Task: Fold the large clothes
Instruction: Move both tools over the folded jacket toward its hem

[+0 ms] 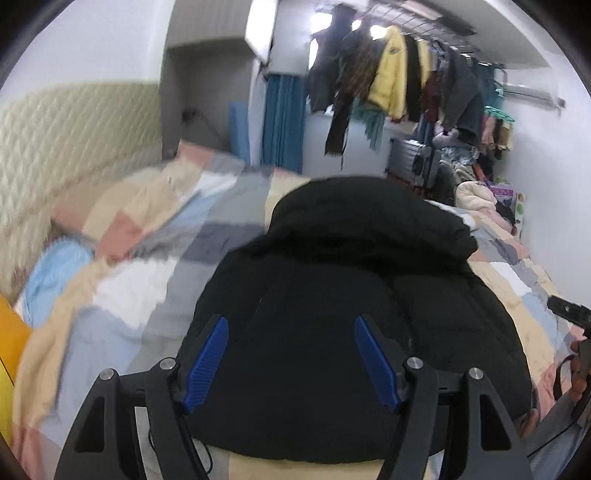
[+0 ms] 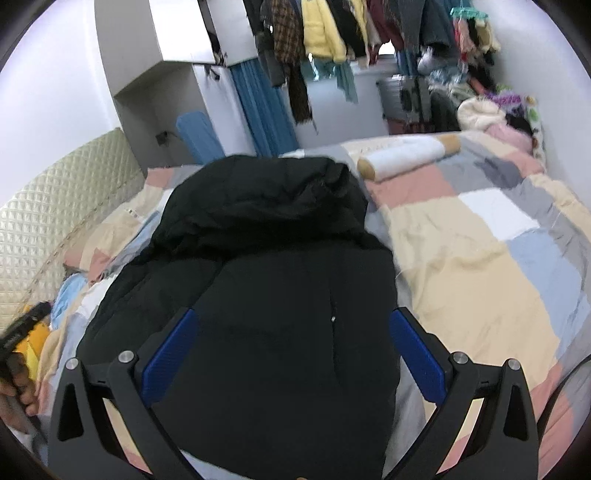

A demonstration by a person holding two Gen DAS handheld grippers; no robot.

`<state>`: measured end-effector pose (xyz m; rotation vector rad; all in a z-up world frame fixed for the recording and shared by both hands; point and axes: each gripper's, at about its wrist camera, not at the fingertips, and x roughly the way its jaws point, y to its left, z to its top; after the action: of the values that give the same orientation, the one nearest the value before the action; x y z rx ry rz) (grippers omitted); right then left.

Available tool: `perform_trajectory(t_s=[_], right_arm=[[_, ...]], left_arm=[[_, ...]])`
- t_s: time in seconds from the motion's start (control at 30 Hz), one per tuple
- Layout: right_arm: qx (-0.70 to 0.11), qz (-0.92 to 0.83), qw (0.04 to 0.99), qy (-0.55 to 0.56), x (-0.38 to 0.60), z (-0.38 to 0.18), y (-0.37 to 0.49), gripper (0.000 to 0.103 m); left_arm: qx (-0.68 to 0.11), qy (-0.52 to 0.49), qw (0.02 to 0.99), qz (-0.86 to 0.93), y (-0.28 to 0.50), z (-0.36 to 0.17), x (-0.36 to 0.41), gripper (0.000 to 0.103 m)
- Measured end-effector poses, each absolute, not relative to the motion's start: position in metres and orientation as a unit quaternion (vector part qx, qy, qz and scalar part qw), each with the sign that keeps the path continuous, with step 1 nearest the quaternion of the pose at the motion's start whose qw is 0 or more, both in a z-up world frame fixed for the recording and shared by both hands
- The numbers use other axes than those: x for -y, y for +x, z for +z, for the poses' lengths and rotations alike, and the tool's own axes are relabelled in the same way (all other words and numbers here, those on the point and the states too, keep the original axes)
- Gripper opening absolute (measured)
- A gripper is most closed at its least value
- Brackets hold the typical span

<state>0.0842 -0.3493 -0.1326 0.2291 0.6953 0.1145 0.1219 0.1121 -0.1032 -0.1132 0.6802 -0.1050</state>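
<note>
At the far left the quilted headboard [image 1: 55, 147] backs the bed, whose patchwork quilt [image 1: 122, 280] serves as the folding ground; a pale blue cloth [image 1: 55, 273] and something yellow [image 1: 11, 343] lie bunched at that edge, out of the way.

The left gripper [image 1: 291, 360] hangs over the near hem of the coat [image 1: 369, 280], jaws spread apart with nothing between them. It looks poised to take the hem or a side, though it may equally have just let go.

The black coat lies in the middle of the bed, hood end away from the cameras, body toward them. It seems already narrowed, sides drawn in, so a lengthwise fold from hem to hood is the likely next step.

The right gripper [image 2: 293, 360] hovers over the same near part of the coat, jaws also wide and empty, matching the left so both can lift together.

Further right a rolled bolster [image 2: 410, 157] lies on the quilt, beside but apart from the hood. Hanging clothes [image 2: 321, 29] crowd the rail beyond.
</note>
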Motion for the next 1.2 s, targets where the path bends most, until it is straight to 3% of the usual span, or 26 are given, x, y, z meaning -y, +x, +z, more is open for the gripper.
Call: perform_trajectory(t_s=[0.37,0.83,1.0,1.2], right_arm=[[-0.458,0.049,0.883,0.088,0.359,-0.156,0.115,0.103],[-0.592,0.032,0.750,0.293,0.418,-0.248,0.138,0.102],[-0.596,0.057,0.736,0.315,0.413,-0.251,0.136,0.092],[-0.552,0.125,0.780,0.266,0.384,-0.221,0.126,0.091]], left_arm=[[-0.395,-0.142,0.907,-0.034,0.167,-0.145,-0.160,0.070],[-0.460,-0.168,0.872,0.019,0.197,-0.179,-0.208,0.070],[-0.481,-0.205,0.851,0.036,0.197,-0.196,-0.223,0.070],[-0.500,-0.232,0.833,0.050,0.196,-0.210,-0.234,0.070]])
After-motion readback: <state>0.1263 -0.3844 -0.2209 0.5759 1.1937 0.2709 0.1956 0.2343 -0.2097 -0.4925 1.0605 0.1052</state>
